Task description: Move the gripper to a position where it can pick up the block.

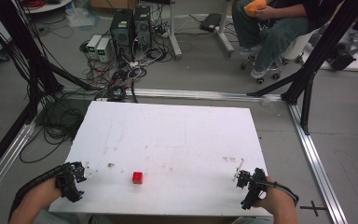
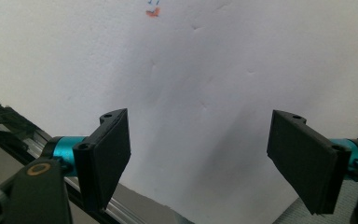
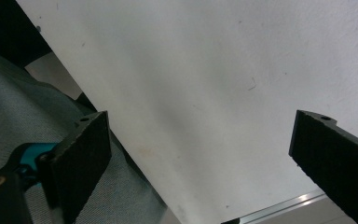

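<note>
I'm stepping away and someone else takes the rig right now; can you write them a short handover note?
Left hand-held gripper: open, holding nothing, at the near left corner of the white table.
Right hand-held gripper: open, holding nothing, at the near right edge.
Red cube: lies on the table near the front edge, between the two grippers, closer to the left one and apart from both.
Done: nothing visible yet; the cube is untouched.
Left: probably reach in and grasp the cube; the left gripper looks better placed.

Two hand-held grippers, one per hand, forearms entering from below: left gripper [image 1: 78, 173] at the near left, jaws spread wide and holding nothing; right gripper [image 1: 242, 178] at the near right, jaws likewise wide apart.
</note>
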### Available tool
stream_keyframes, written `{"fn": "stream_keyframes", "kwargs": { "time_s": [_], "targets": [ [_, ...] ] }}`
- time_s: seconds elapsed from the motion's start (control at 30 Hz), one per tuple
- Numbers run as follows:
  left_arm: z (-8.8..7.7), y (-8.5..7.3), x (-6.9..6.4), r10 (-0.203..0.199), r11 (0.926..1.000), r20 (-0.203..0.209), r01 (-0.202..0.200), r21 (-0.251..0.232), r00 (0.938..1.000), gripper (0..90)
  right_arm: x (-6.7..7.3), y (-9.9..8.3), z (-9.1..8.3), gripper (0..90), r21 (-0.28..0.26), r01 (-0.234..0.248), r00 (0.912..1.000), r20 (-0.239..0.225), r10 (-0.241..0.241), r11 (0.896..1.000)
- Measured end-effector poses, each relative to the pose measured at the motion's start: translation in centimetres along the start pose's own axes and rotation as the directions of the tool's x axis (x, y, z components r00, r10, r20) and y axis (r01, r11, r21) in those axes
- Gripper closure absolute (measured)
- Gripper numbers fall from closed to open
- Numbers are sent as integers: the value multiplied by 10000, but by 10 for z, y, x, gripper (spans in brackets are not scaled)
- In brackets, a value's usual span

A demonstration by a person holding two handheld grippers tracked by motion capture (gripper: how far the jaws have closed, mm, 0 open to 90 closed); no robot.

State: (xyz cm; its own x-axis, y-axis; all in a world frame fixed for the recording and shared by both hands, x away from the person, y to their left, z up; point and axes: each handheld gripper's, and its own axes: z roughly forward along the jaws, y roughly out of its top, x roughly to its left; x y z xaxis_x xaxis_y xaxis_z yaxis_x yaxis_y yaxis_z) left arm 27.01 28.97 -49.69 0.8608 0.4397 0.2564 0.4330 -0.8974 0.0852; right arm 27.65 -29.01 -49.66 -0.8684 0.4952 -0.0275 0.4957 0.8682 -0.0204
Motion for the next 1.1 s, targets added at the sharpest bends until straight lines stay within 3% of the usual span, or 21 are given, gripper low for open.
{"fn": "stream_keyframes", "kwargs": {
  "time_s": [0.4,0.57,0.8,0.83,1.1],
  "targets": [
    [-5,3,3,320,9994,34,-320,-162,9995,217,1,1,0,52,-99,145,9999,30,-144,9998],
    [-10,9,8,818,9963,106,-815,-273,9966,217,1,2,-2,52,-151,97,9999,69,-96,9998],
    [-14,21,11,1564,9870,-47,-1565,-372,9877,217,1,1,-2,52,-157,106,9999,103,-105,9998],
    [-15,23,12,1766,9840,-85,-1768,-238,9842,217,1,1,-2,51,-194,102,9999,122,-100,9998],
    [-14,33,15,2114,9772,100,-2112,-202,9773,217,1,2,-2,52,-226,113,9999,72,-111,9997]
  ]
}}
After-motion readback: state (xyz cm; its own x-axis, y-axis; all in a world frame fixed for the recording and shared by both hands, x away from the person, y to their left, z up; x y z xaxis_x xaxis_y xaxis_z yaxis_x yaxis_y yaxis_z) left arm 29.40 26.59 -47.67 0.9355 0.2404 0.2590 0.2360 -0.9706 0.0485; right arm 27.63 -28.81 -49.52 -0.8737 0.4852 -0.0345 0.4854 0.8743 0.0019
